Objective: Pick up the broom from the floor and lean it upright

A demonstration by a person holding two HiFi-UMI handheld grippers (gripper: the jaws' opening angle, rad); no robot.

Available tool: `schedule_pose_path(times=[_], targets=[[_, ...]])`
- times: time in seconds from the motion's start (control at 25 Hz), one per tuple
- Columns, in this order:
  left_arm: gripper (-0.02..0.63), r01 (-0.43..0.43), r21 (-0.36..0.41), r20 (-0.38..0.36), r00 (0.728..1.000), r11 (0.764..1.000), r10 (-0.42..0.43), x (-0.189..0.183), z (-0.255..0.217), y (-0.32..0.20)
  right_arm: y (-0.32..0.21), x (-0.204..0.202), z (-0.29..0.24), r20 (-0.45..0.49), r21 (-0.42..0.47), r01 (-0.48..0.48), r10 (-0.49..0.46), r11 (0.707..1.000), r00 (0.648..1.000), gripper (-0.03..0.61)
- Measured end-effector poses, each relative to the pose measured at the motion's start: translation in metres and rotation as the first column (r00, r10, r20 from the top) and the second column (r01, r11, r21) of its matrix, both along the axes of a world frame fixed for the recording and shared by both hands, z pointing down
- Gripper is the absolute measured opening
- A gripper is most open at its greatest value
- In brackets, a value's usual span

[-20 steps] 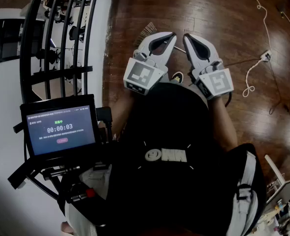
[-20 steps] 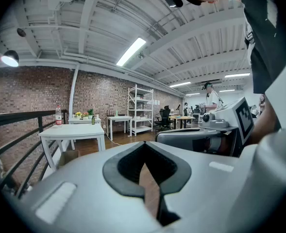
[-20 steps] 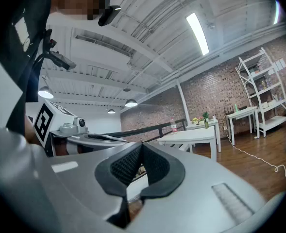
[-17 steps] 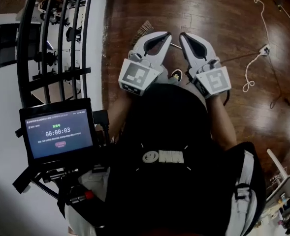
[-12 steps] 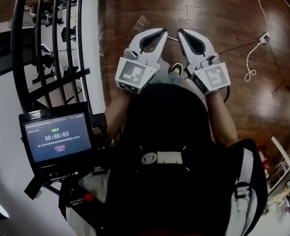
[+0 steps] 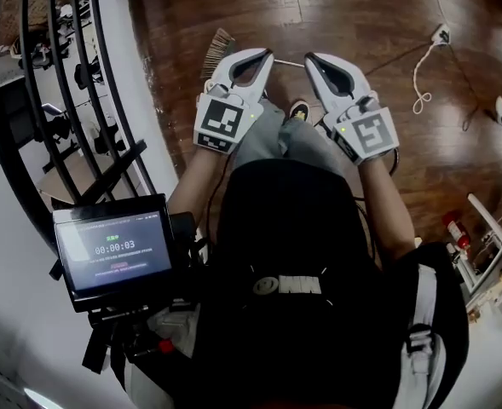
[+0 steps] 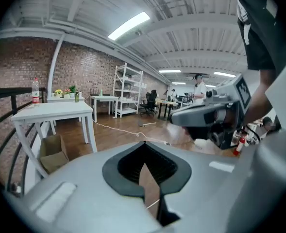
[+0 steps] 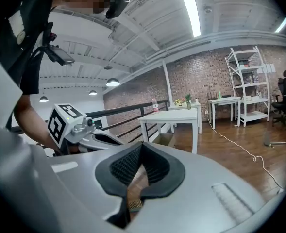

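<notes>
The broom lies on the dark wood floor ahead of the person. Its straw bristles (image 6: 217, 45) fan out at the left, and its thin handle (image 6: 288, 61) runs right between the two gripper tips. My left gripper (image 6: 264, 54) is held above the floor just right of the bristles, shut with nothing in it. My right gripper (image 6: 311, 59) is level with it a little to the right, also shut and empty. In the right gripper view a bit of the bristles (image 8: 134, 204) shows through the slit below the closed pads. Neither gripper touches the broom.
A black railing (image 6: 29, 100) and a white ledge run along the left. A timer screen (image 6: 114, 250) sits on the chest rig. A white cable (image 6: 421, 75) and power strip (image 6: 442, 34) lie at the right. A white table (image 7: 50, 113) and cardboard box (image 7: 53, 152) stand further off.
The head view has swung, so railing and floor slide right in the picture, and the person's knee shows under the grippers. Both grippers stay shut, side by side above the broom.
</notes>
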State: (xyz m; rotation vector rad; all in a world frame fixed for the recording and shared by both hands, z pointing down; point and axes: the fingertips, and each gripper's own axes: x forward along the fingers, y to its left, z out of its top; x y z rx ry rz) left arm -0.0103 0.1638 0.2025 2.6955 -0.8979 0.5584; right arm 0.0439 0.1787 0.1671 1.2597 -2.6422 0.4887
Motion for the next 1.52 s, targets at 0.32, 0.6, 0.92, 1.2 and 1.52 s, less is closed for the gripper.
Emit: schedule_pose_path(times=[0.32, 0.6, 0.92, 1.2, 1.52], targets=[[0.014, -0.132, -0.075, 0.190, 0.971, 0.988, 0.145, -0.003, 0.113, -0.024, -0.018, 0.011, 0.063, -0.023, -0.083, -0.061, 0.059, 0.995, 0.998, 0.003], [0.097, -0.246, -0.263, 0.271, 0.909, 0.933, 0.317, 0.051, 0.263, -0.020, -0.054, 0.034, 0.178, -0.081, -0.134, 0.031, -0.043, 0.990, 0.996, 0.003], [0.209, -0.309, -0.400, 0.297, 0.847, 0.863, 0.441, 0.067, 0.389, -0.007, -0.071, 0.040, 0.274, -0.077, -0.174, 0.022, -0.036, 0.984, 0.996, 0.003], [0.216, -0.312, -0.421, 0.296, 0.841, 0.852, 0.454, 0.057, 0.472, -0.011, -0.090, 0.012, 0.326, -0.022, -0.143, 0.030, -0.034, 0.989, 0.999, 0.003], [0.225, -0.266, -0.454, 0.324, 0.839, 0.850, 0.436, 0.041, 0.517, -0.009, -0.104, 0.020, 0.356, -0.039, -0.170, 0.017, -0.024, 0.985, 0.999, 0.003]])
